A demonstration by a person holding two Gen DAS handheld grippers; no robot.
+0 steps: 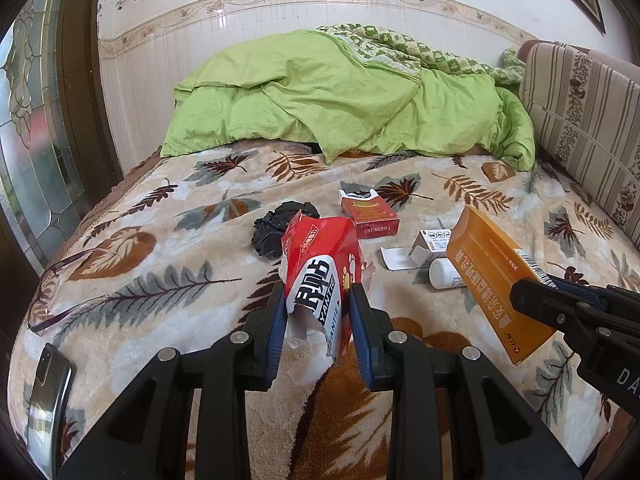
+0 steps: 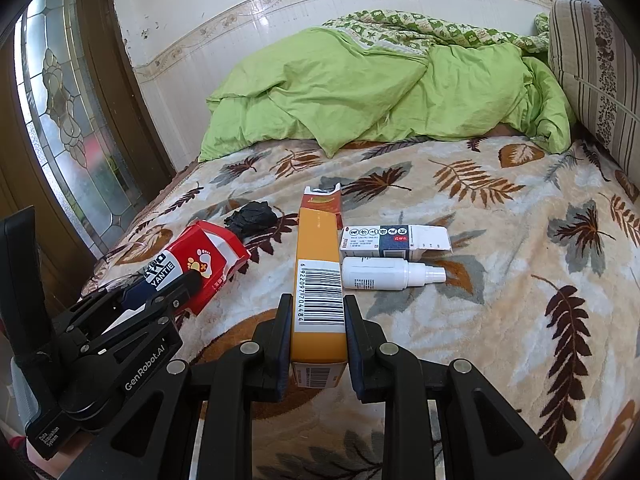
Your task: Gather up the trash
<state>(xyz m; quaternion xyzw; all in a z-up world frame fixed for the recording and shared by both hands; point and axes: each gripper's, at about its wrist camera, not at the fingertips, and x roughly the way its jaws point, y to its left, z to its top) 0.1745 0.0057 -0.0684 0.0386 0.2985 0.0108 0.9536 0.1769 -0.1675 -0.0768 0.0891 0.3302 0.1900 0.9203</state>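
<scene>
My left gripper (image 1: 318, 300) is shut on a torn red YANTIE box (image 1: 320, 268), held above the leaf-patterned bedspread; the box also shows in the right wrist view (image 2: 204, 264). My right gripper (image 2: 316, 312) is shut on a long orange box (image 2: 318, 280), which also shows in the left wrist view (image 1: 496, 276). On the bed lie a crumpled black bag (image 1: 280, 228), a red Chunghwa cigarette pack (image 1: 370, 212), a small white medicine carton (image 2: 396, 240) and a white spray bottle (image 2: 392, 274).
A green quilt (image 1: 340, 96) is piled at the far end of the bed. A striped cushion (image 1: 588, 120) stands at the right. A phone (image 1: 48, 392) and glasses (image 1: 60, 280) lie at the bed's left edge, beside a glass door (image 1: 28, 120).
</scene>
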